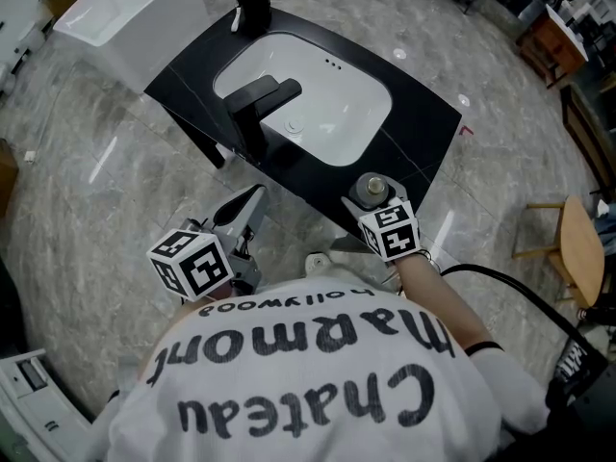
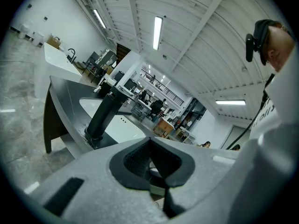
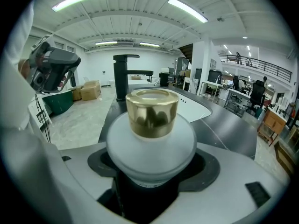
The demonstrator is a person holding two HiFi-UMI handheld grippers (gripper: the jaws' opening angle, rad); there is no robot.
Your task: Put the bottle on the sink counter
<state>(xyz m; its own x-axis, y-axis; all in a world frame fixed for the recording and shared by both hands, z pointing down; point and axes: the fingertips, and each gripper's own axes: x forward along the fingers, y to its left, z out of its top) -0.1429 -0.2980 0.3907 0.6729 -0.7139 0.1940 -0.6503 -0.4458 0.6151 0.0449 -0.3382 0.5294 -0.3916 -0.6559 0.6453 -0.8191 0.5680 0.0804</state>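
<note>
A frosted white bottle (image 3: 150, 139) with a gold cap (image 3: 152, 106) stands upright between the jaws of my right gripper (image 3: 152, 174), which is shut on it. In the head view the bottle (image 1: 372, 189) and right gripper (image 1: 372, 200) are at the near edge of the black sink counter (image 1: 423, 123), right of the faucet; whether the bottle touches the counter is hidden. My left gripper (image 1: 252, 200) hangs just off the counter's near edge, shut with nothing in it. The left gripper view shows its pads (image 2: 140, 160) meeting.
The counter holds a white basin (image 1: 327, 94), a black faucet (image 1: 258, 104) and a black cup with a white top (image 1: 253, 3) at its far corner. A white pedestal sink (image 1: 130, 17) stands far left, a wooden stool (image 1: 577, 248) at right. A black cable (image 1: 520, 292) trails from my right arm.
</note>
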